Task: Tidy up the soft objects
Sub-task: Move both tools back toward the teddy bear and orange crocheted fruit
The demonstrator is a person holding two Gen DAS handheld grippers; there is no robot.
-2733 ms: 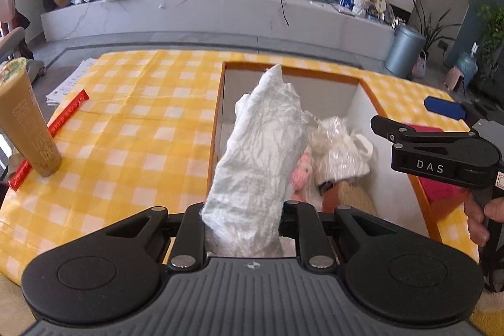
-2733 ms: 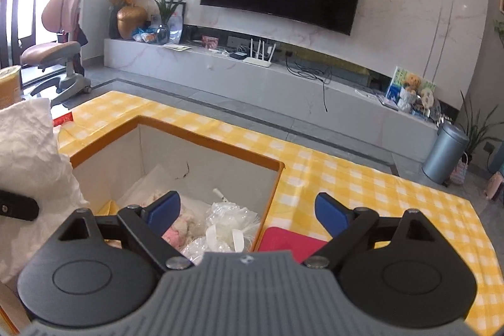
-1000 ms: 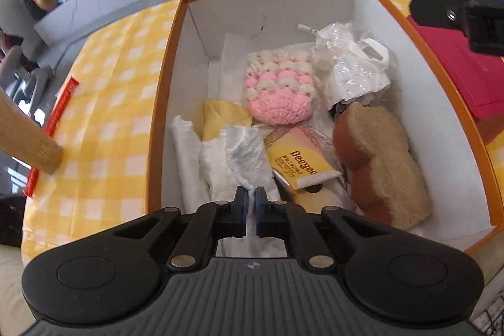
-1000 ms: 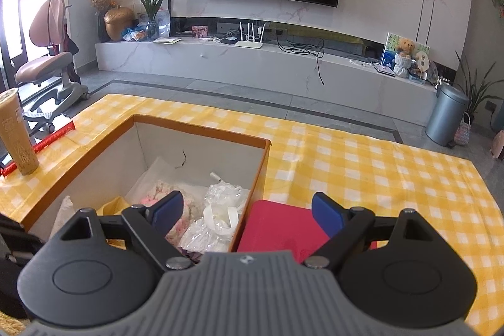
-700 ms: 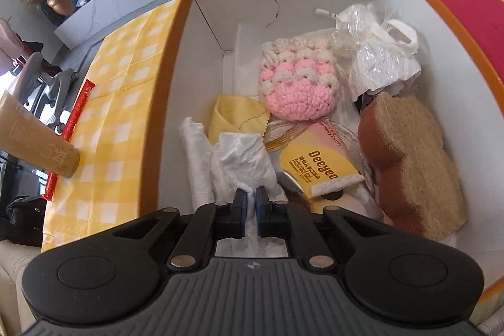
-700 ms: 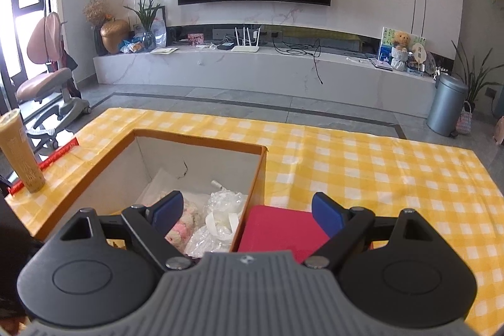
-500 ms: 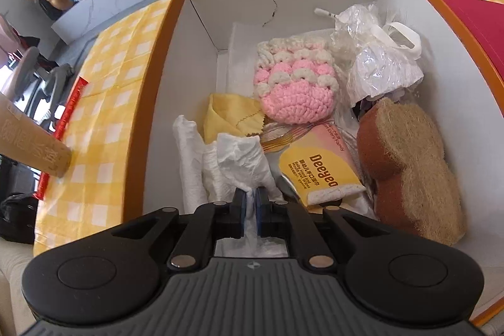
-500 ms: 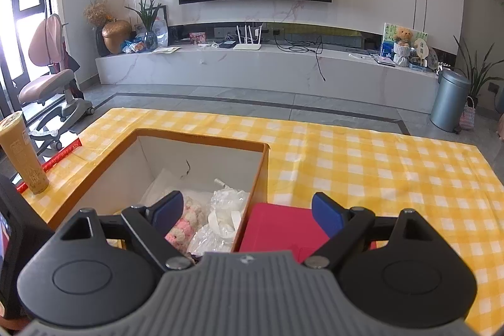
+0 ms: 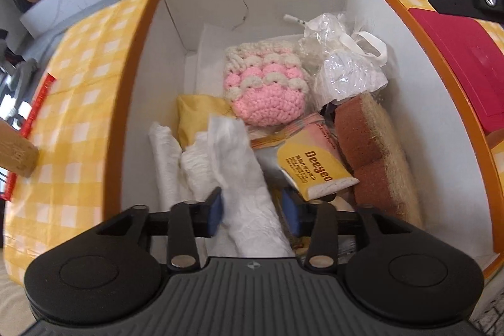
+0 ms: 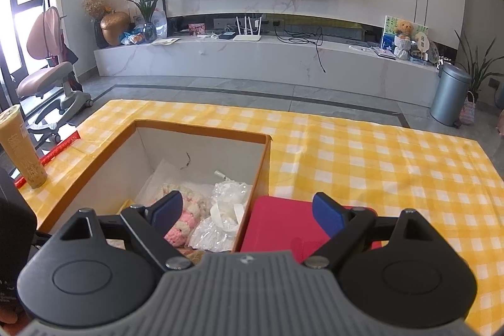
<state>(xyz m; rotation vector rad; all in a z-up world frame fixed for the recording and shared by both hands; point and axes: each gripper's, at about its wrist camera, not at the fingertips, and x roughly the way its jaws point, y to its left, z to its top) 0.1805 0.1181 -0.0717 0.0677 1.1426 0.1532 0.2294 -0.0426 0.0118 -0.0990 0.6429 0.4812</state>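
My left gripper [image 9: 253, 211] hangs inside the orange-rimmed white box [image 9: 138, 52], and its jaws are opening. A crumpled white cloth [image 9: 242, 178] lies between the blue pads [image 9: 215, 210] without being pressed, draped on the box floor. Also in the box are a pink and cream crochet piece [image 9: 264, 84], a clear plastic bag [image 9: 343, 65], a brown loofah sponge [image 9: 375, 147], a yellow tissue pack [image 9: 315, 172] and a yellow cloth [image 9: 195, 115]. My right gripper [image 10: 247, 214] hovers open over the box's near right edge [image 10: 255, 188], holding nothing.
A red lid [image 10: 283, 222] lies on the yellow checked tablecloth [image 10: 378, 166] right of the box. A tall tan cup [image 10: 22, 147] and a red strip [image 10: 60, 153] stand left of the box. Beyond the table are a TV bench, a chair and a bin.
The left gripper lowered the white cloth into the box and its jaws have parted from it. The right gripper stayed where it was, open.
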